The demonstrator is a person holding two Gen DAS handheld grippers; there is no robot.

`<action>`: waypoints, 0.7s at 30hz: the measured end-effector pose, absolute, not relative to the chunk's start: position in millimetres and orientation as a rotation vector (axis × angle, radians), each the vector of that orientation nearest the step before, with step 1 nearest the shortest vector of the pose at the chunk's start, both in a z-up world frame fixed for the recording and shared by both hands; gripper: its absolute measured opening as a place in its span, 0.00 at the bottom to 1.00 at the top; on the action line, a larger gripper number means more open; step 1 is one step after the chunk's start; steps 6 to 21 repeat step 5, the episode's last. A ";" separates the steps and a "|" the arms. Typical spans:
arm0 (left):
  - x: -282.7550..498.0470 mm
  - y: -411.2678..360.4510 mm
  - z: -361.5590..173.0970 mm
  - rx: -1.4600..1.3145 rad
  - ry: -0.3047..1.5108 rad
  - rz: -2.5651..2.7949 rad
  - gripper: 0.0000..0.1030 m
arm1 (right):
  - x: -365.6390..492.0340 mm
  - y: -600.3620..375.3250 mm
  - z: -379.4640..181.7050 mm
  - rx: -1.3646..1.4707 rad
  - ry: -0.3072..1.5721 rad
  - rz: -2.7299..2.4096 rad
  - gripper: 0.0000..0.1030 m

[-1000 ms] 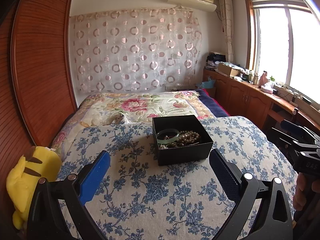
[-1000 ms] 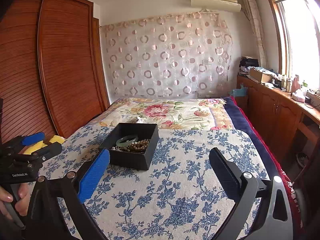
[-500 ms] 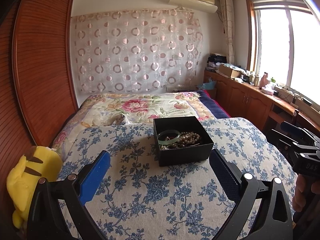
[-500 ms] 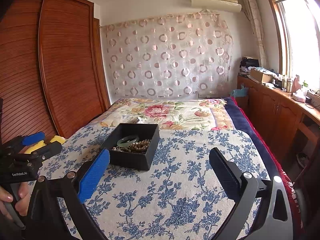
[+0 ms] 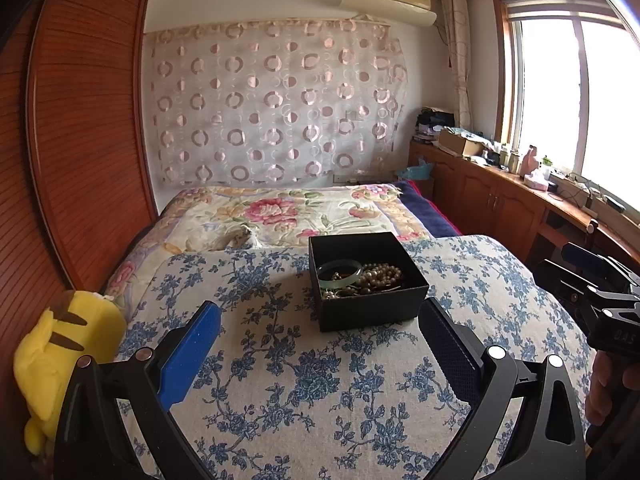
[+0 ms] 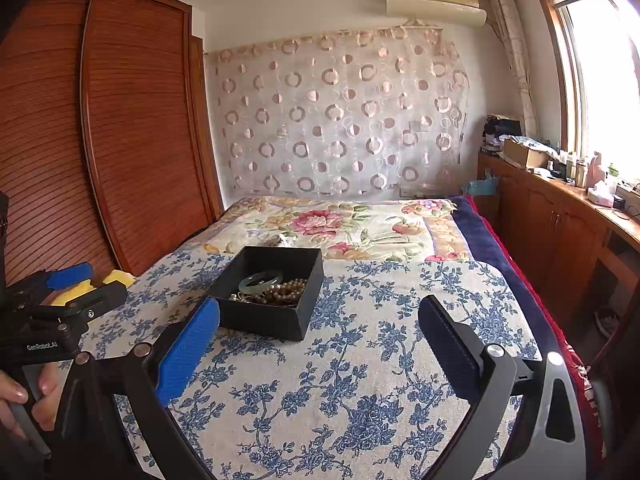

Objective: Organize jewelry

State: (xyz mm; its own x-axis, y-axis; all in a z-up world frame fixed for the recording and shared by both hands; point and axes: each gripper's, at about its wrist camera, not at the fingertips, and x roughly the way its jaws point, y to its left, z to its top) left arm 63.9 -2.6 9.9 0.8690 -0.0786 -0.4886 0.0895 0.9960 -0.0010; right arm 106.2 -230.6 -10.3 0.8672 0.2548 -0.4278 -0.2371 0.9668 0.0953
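Jewelry sat in the square black cardboard box (image 5: 368, 280) on the bed; both grippers hovered wide, holding nothing.
Pale green jade bangle (image 5: 340, 273) and brown bead strand (image 5: 380, 276) lay inside together; left gripper (image 5: 320, 356) and right gripper (image 6: 320, 354) stood short of it: just packed or about to be sorted, can't tell.

Both tongs are held spread wide and empty above the bed. The left tongs (image 5: 320, 344) are held level, gripped by a hand (image 6: 28, 400); the right tongs (image 6: 320, 344) are likewise gripped by a hand (image 5: 608, 388).
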 end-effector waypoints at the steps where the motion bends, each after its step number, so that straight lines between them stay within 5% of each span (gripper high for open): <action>1: 63.5 -2.0 9.5 0.019 0.512 -0.087 0.93 | 106.1 -230.1 -10.5 0.040 0.453 0.257 0.97; 21: 61.4 -1.7 10.5 0.018 0.515 -0.085 0.93 | 106.1 -230.0 -10.5 0.038 0.452 0.258 0.97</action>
